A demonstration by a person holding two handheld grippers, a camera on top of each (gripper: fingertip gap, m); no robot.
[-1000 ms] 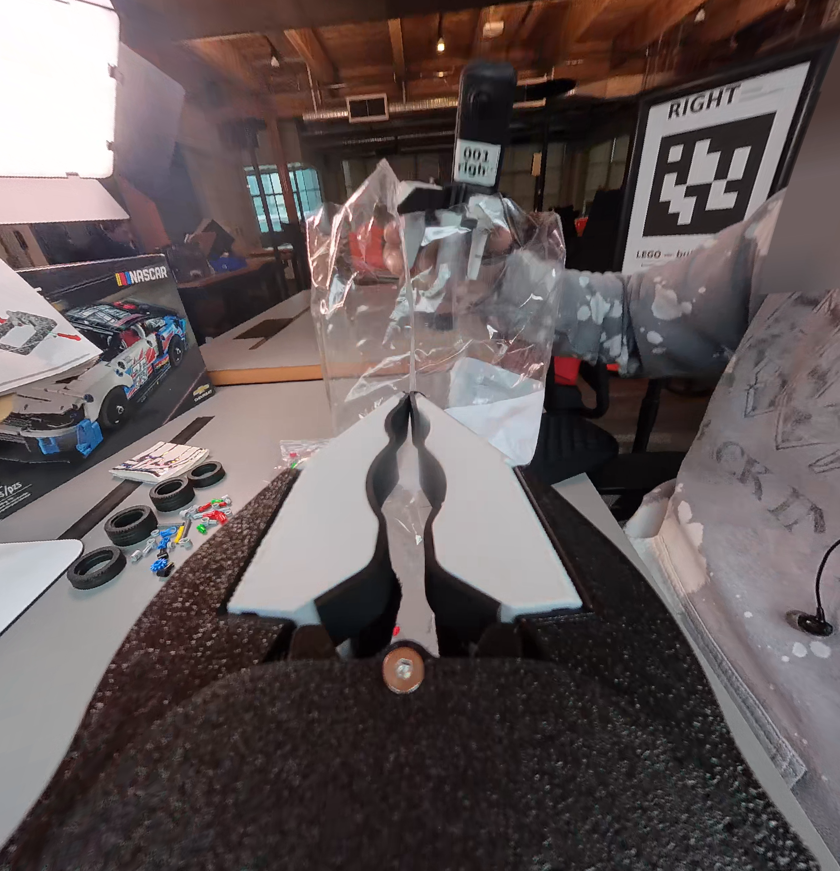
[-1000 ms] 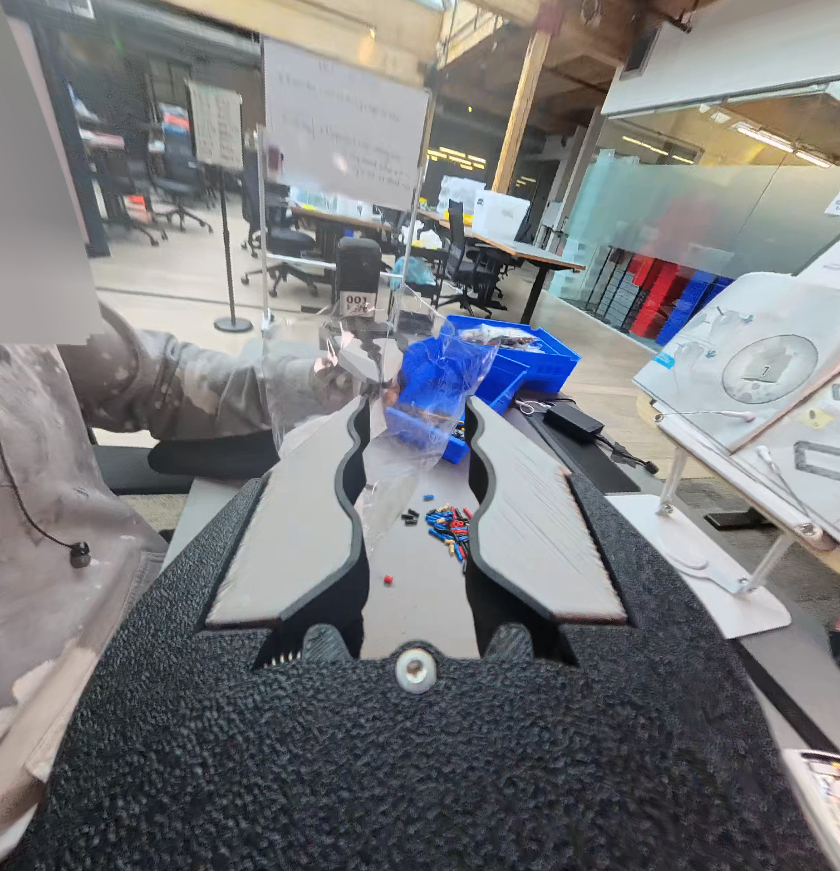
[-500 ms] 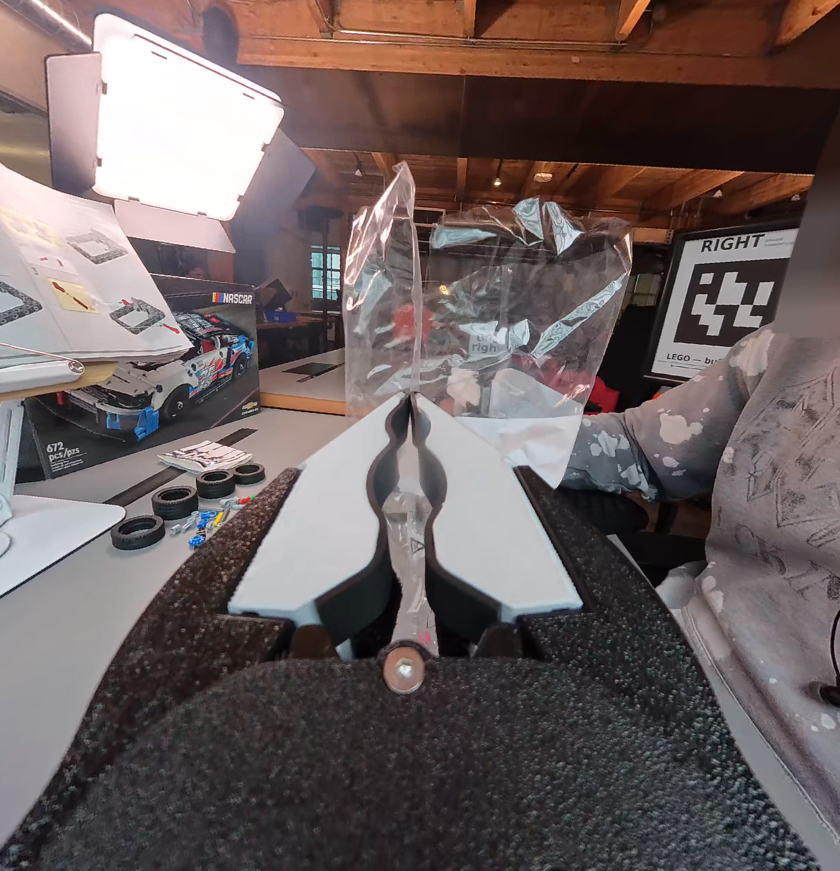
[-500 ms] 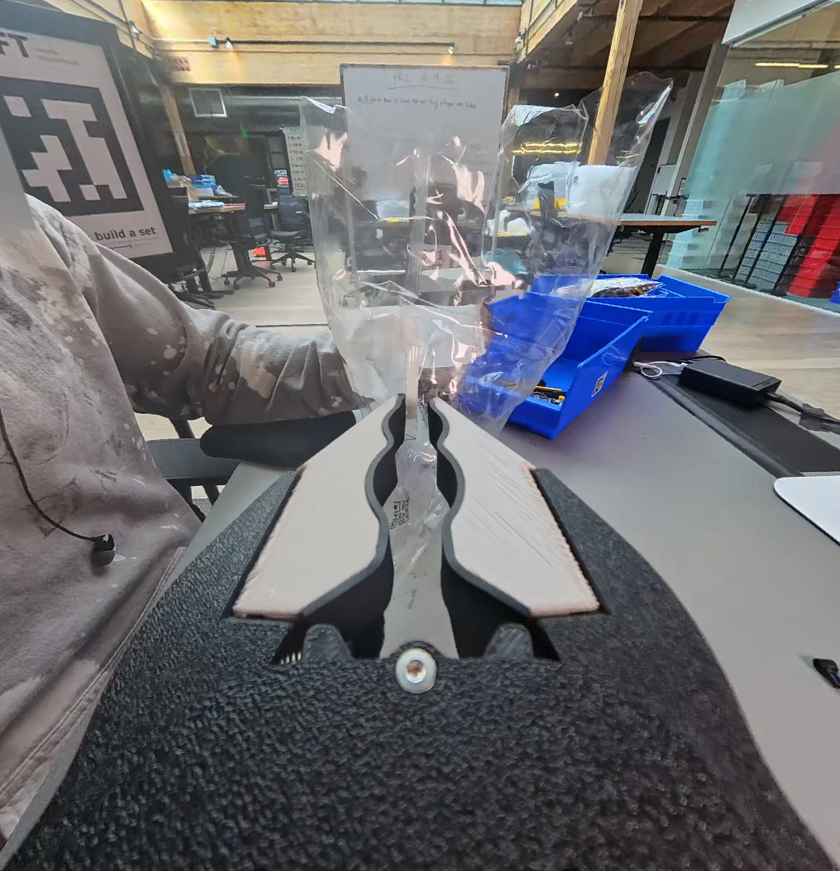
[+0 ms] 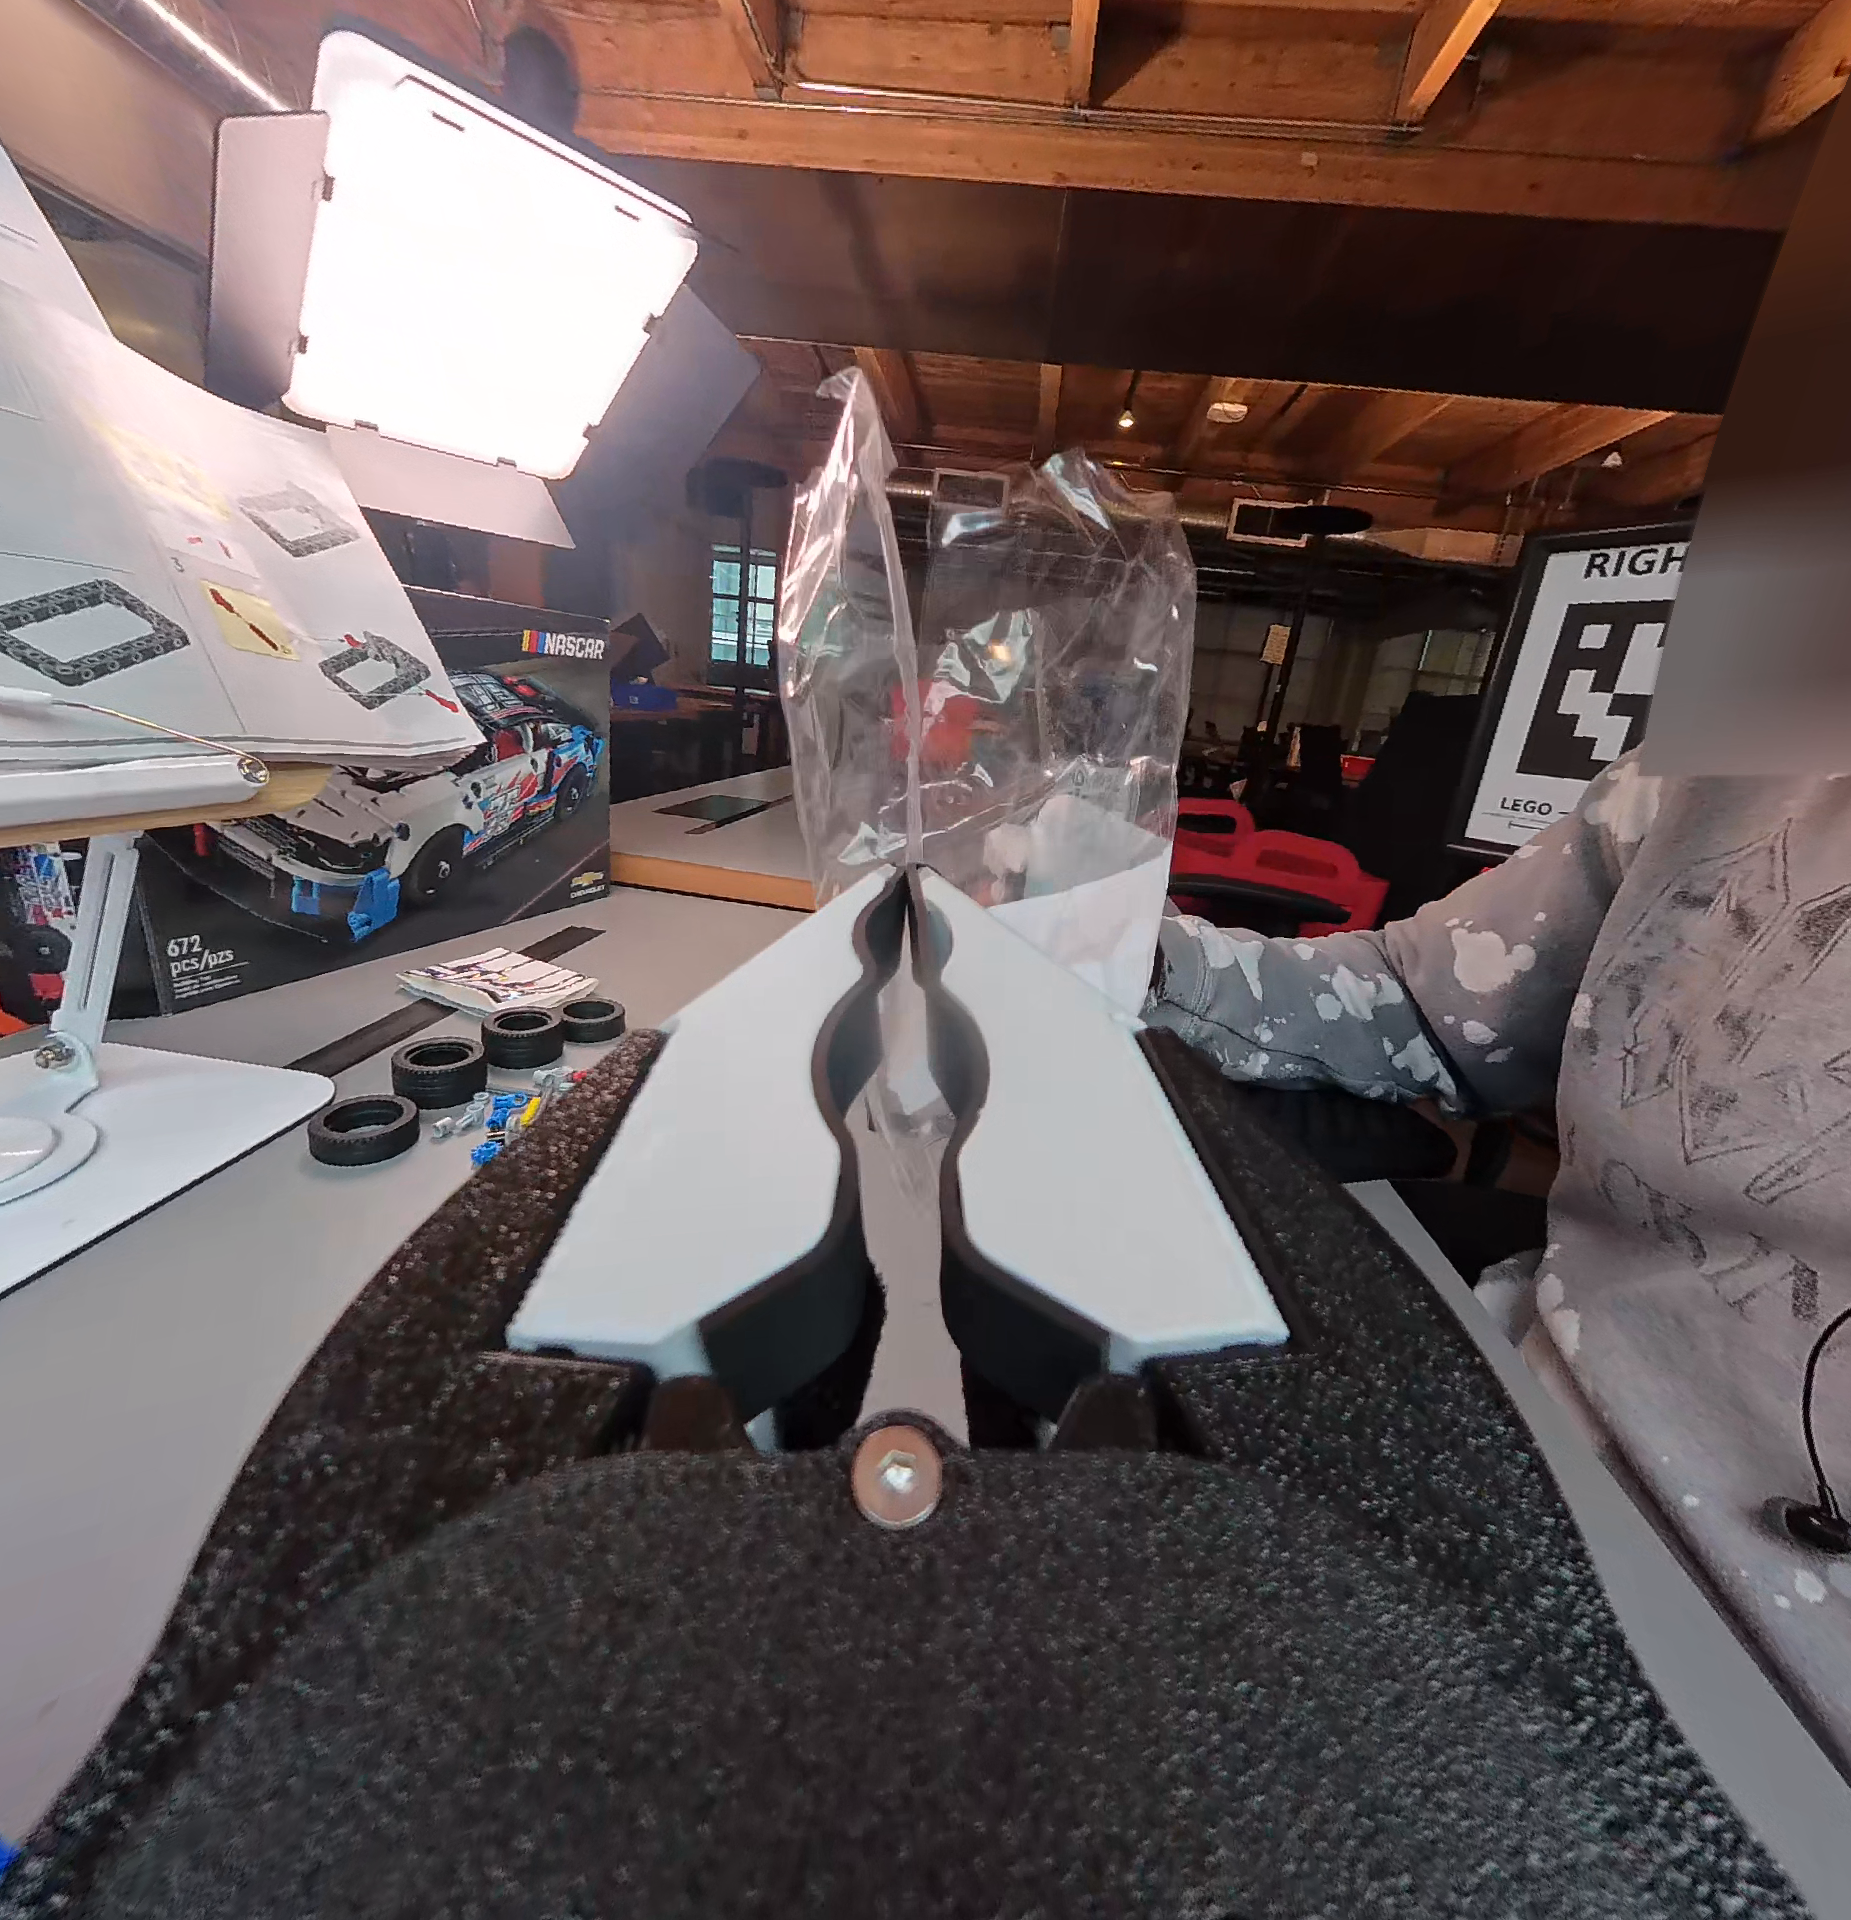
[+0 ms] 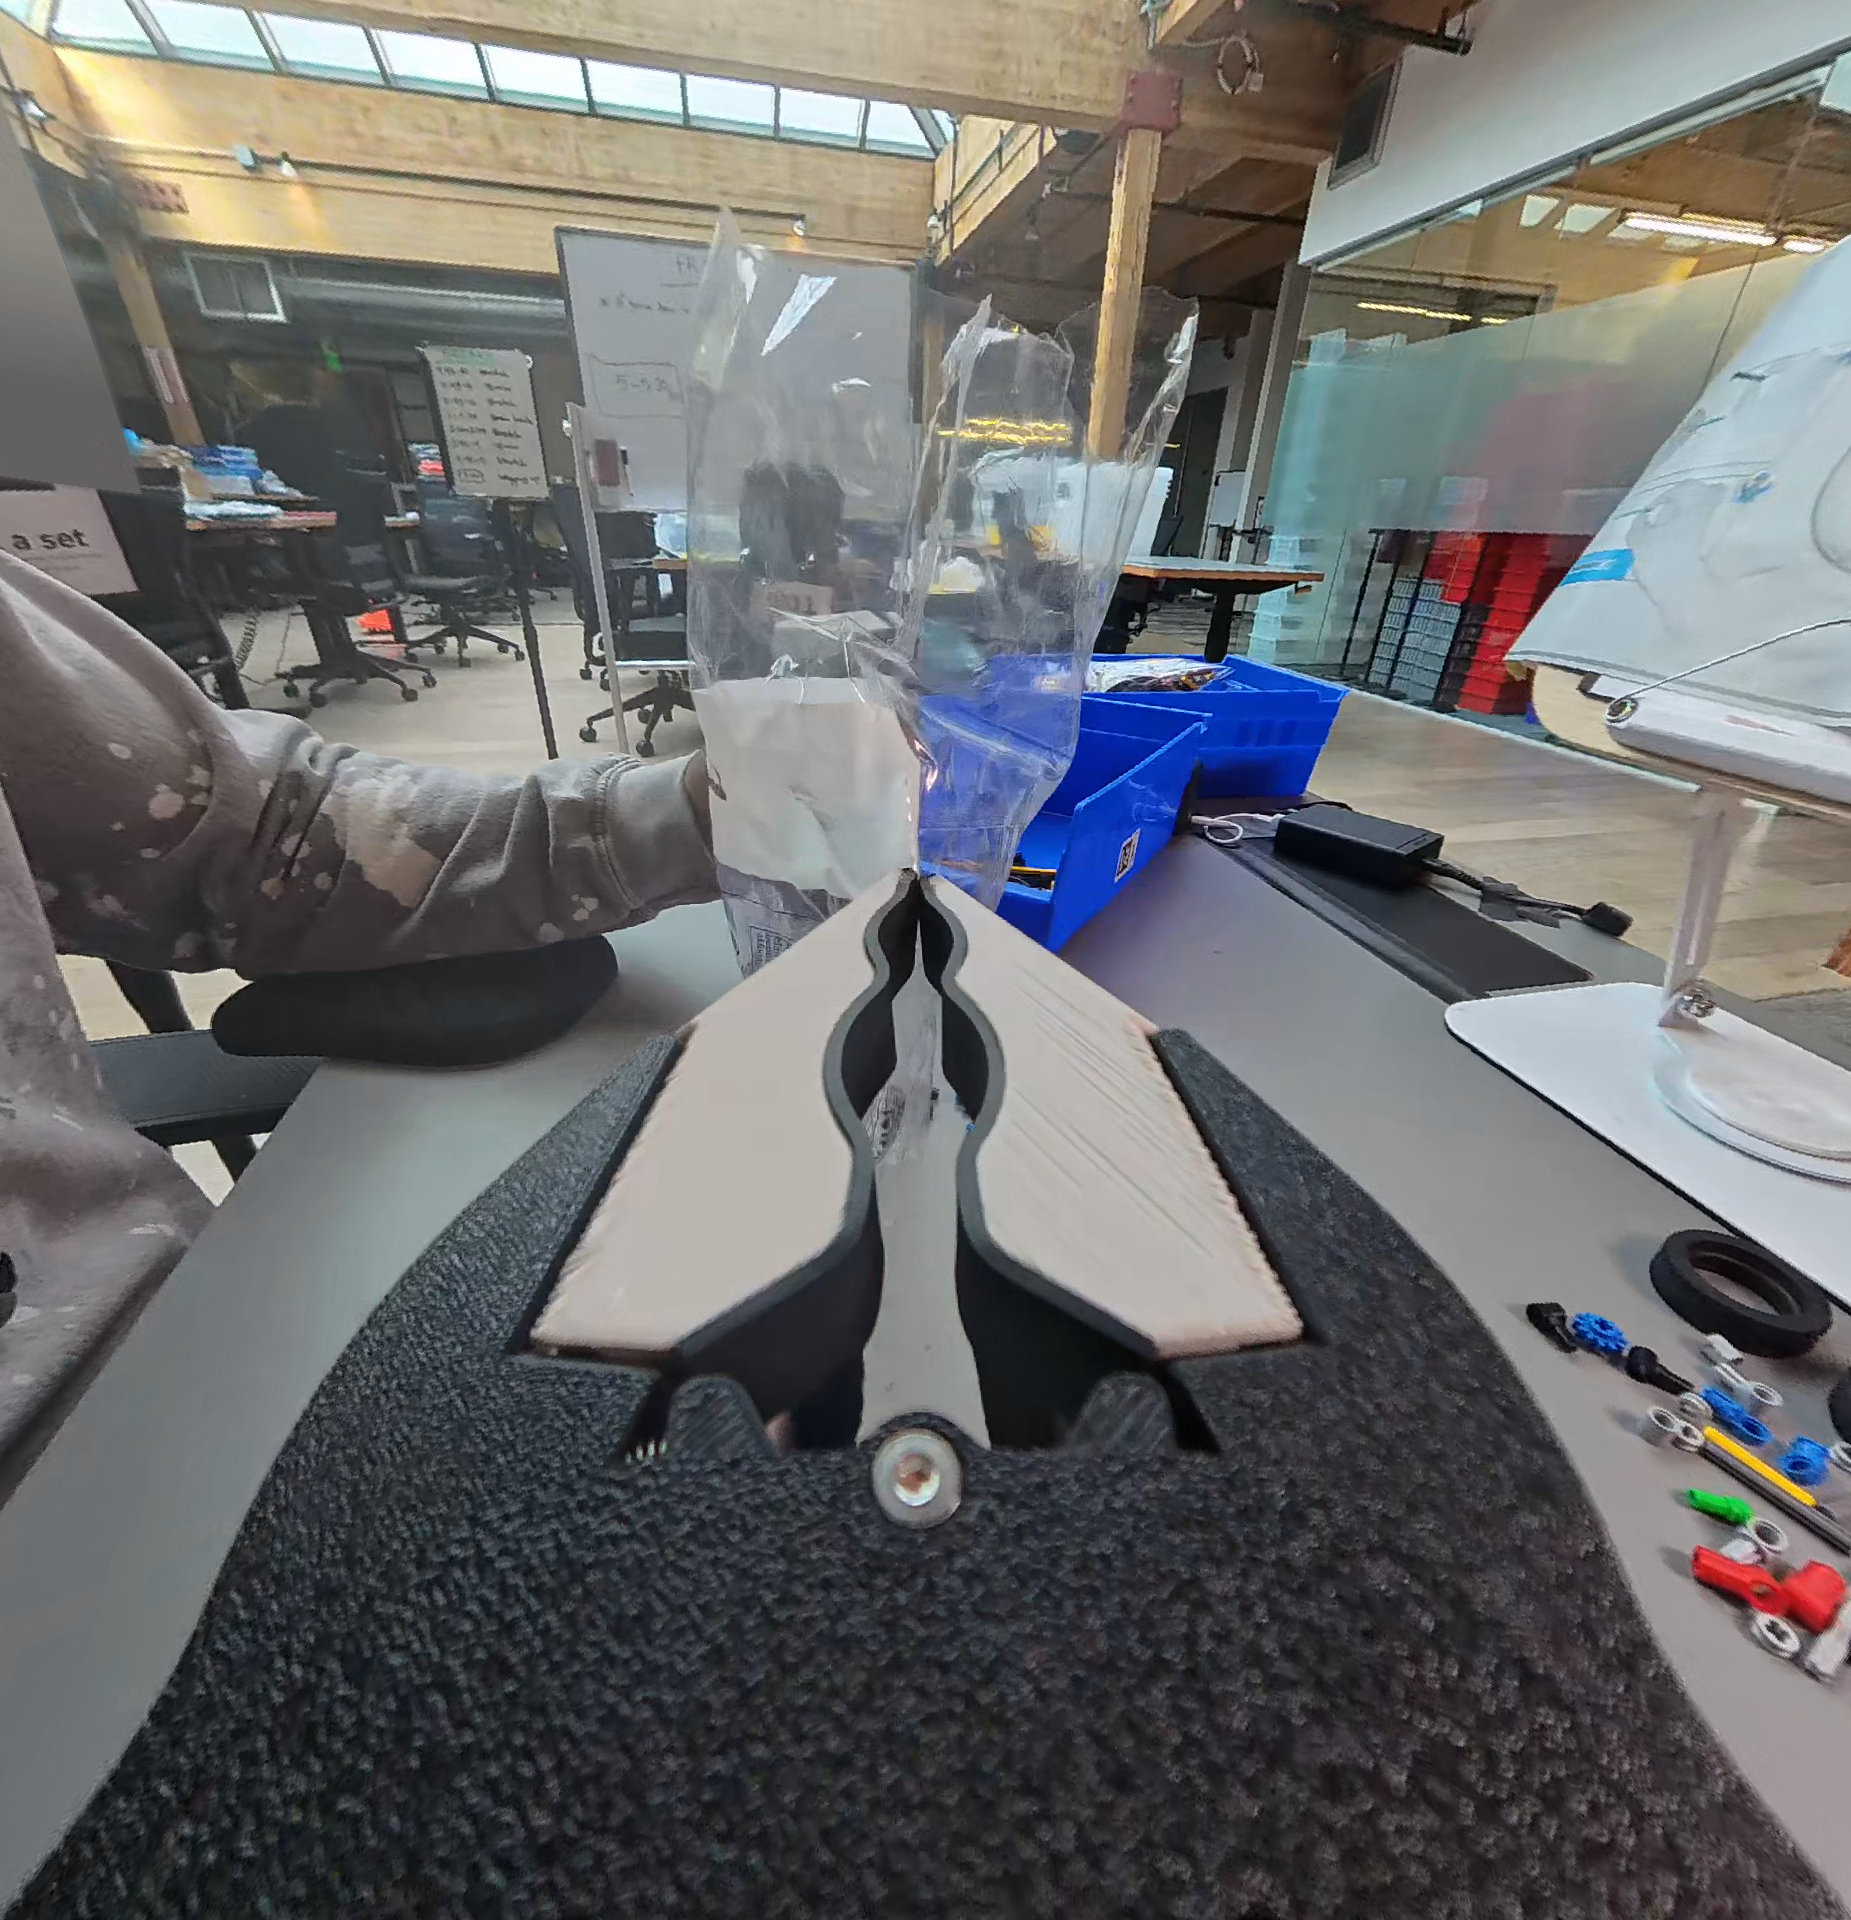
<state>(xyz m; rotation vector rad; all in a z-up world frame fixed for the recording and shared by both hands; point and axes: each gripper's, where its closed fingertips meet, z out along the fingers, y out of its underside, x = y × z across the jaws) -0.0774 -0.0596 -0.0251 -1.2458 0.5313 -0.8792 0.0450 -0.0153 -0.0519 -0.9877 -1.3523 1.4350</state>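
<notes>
A clear, empty plastic bag (image 5: pixel 988 665) stands upright between both grippers above the grey table (image 5: pixel 173 1351). My left gripper (image 5: pixel 908 881) is shut on the bag's lower edge. My right gripper (image 6: pixel 913 881) is shut on the same bag (image 6: pixel 879 540) from the opposite side. The bag rises above both sets of fingertips, crumpled at its top. The other gripper shows only dimly through the plastic in each view. Small loose coloured parts (image 6: pixel 1752 1455) and black tyres (image 5: pixel 438 1070) lie on the table.
An open instruction booklet on a white stand (image 5: pixel 121 1122) is at the left, with a toy car box (image 5: pixel 401 810) behind it. Blue bins (image 6: pixel 1139 790) and a black power adapter (image 6: pixel 1357 842) stand at the table's far end. A person's grey sleeve (image 6: pixel 308 831) reaches across. One gripper's finger ends stand about 15 cm off the other's.
The right gripper has closed on the bag, which it only straddled a second ago. Both grippers have tilted and the bag now stands more upright between them.
</notes>
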